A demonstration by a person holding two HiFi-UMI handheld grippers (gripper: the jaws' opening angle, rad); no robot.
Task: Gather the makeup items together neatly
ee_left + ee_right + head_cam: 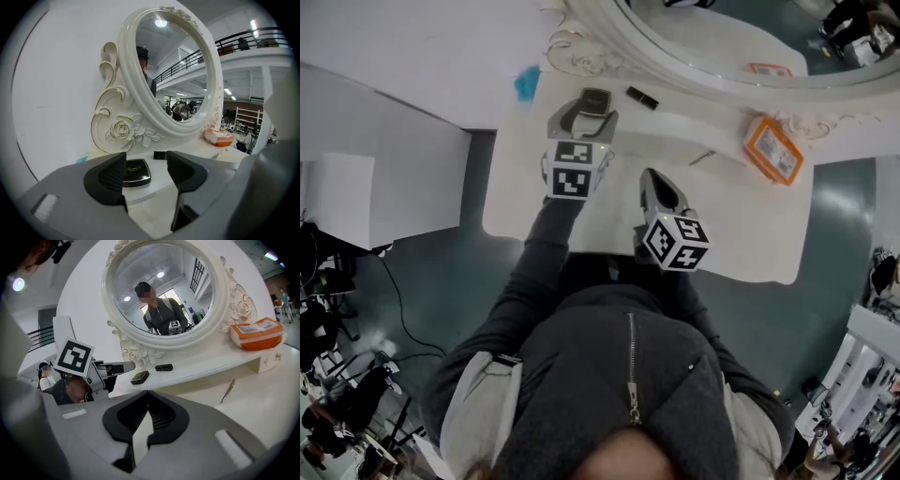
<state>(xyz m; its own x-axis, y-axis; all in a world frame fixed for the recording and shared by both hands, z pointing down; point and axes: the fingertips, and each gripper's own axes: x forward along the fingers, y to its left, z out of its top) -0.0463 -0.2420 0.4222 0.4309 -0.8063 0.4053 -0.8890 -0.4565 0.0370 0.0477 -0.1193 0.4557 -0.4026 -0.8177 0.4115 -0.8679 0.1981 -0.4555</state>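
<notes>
A: State of the left gripper?

B: It is held at the left end of the shelf under the mirror. Its jaws stand well apart and press on nothing. The compact shows in the gap, close to the left jaw. In the right gripper view the jaw tip is just beside the compact, with a sliver of shelf between them.

A: And the right gripper?

B: Its jaws are closed together with nothing between them. It is held over the lower table, nearer the person, and points toward the mirror.

A: Where are the items?

B: The compact is black with its lid shut, and it lies flat on the shelf. Its lettering is too small to read. A black tube lies on its side on the same shelf, near the compact on its right and not touching it. A thin metal tool lies on the lower table just below the shelf edge, well apart from the tube. An orange box sits at the right end of the shelf, well apart from the compact.

A: Anything else?

B: A small blue item sits at the table's far left corner by the mirror frame. What it is cannot be told.
</notes>
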